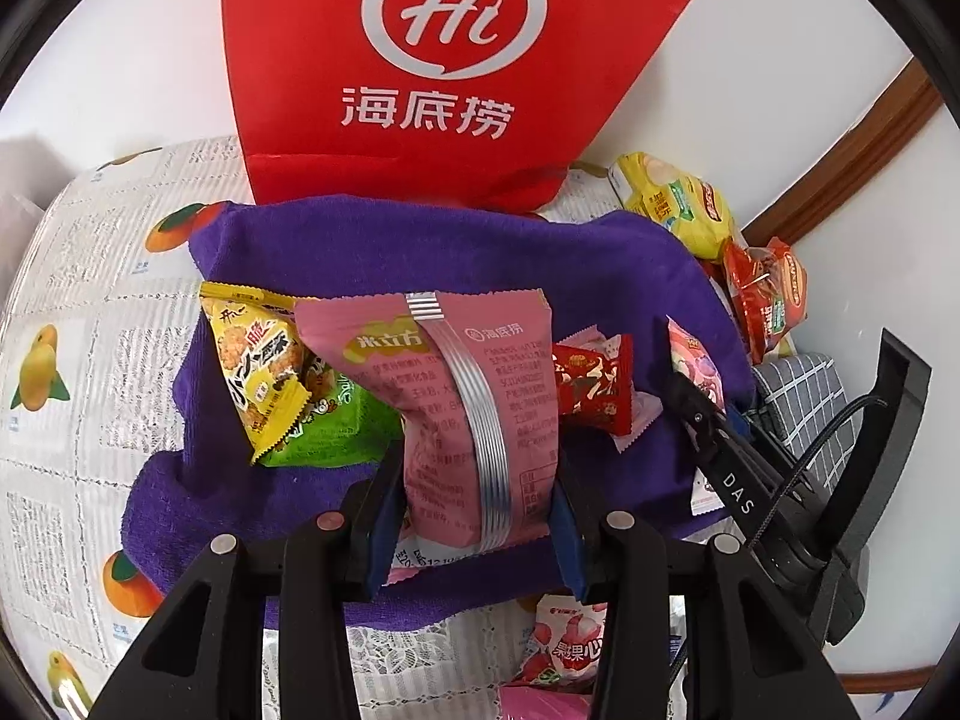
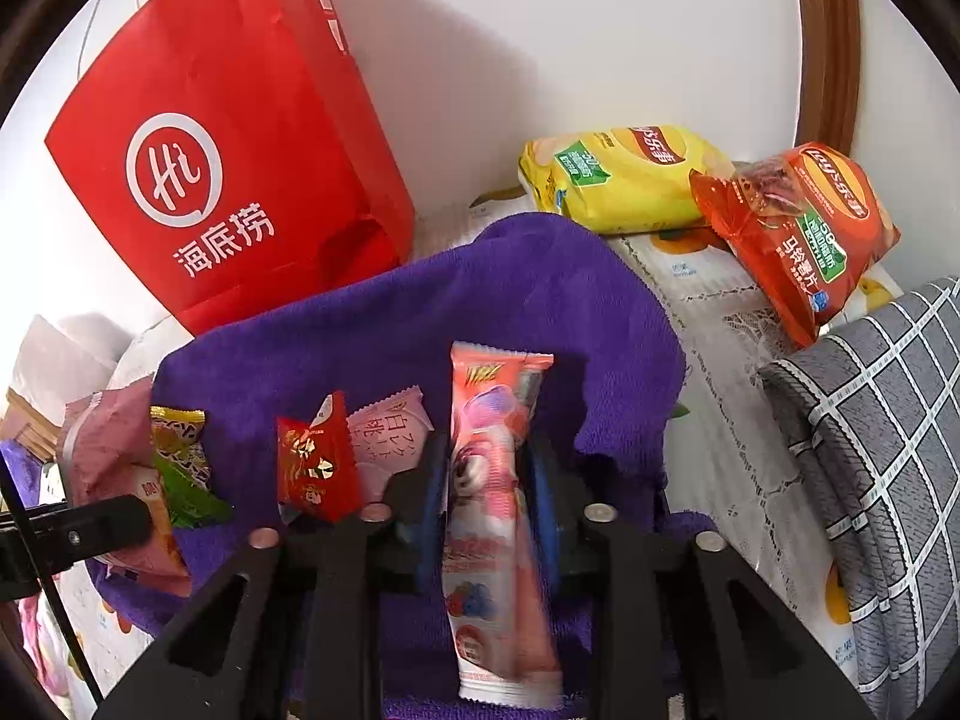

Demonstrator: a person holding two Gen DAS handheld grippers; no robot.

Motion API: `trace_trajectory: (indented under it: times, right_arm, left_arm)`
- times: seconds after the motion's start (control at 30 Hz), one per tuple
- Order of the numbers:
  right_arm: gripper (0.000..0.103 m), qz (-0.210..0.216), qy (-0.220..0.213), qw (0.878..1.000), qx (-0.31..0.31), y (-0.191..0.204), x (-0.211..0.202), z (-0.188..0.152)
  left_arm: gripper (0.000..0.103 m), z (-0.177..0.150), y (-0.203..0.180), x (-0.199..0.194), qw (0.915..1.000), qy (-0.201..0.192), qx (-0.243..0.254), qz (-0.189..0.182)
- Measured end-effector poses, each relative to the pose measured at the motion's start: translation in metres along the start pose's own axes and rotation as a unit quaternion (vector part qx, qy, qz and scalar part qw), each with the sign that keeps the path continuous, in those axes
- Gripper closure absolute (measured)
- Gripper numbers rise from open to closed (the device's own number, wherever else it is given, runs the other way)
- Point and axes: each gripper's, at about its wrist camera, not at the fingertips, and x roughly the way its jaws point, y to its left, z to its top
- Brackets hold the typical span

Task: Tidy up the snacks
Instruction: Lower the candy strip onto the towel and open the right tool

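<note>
On the left side of the purple towel (image 1: 420,240), a yellow snack packet (image 1: 258,360) is lying partly over a green packet (image 1: 336,420). Just beside them, the left gripper (image 1: 474,516) is clamping the lower end of a pink snack bag (image 1: 474,408) between its blue pads, jaws narrow, the bag reaching out over the towel. Right of that bag, a small red packet (image 1: 591,384) is resting on a pale pink wrapper (image 2: 390,438).

Further right, the right gripper (image 2: 486,510) is standing around a long pink strip packet (image 2: 489,510). Its jaws are slightly parted; the packet is lying between the blue pads with a visible gap on the right side, its far end over the towel.

Behind the towel, a red paper bag (image 2: 228,180) is standing against the wall. At the right rear, a yellow crisp bag (image 2: 624,177) and an orange crisp bag (image 2: 804,228) are lying on the fruit-print tablecloth (image 1: 90,312), touching each other. A grey checked cushion (image 2: 888,450) is sitting at the far right.
</note>
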Motion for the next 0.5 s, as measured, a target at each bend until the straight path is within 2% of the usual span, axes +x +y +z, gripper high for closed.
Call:
trace_trajectory:
  times: [0.03,0.07,0.33,0.5]
  right_arm:
    - [0.052,-0.001,0.001,1.000,0.000,0.000,-0.001,0.000]
    - [0.042,0.001,0.002,1.000,0.002,0.000,-0.001,0.001]
    - [0.042,0.017,-0.010,1.000,0.003,-0.001,-0.015,0.003]
    - [0.038,-0.007,0.012,0.999,-0.028,0.002,-0.025,0.005]
  left_arm:
    - [0.062,0.000,-0.001,0.001,1.0000,0.001,0.001,0.000]
    - [0.062,-0.001,-0.002,0.002,1.0000,0.002,0.001,0.000]
    - [0.062,-0.003,-0.005,0.010,1.0000,0.008,0.003,-0.003]
    - [0.062,-0.004,-0.010,0.015,0.9999,0.014,0.009,-0.001]
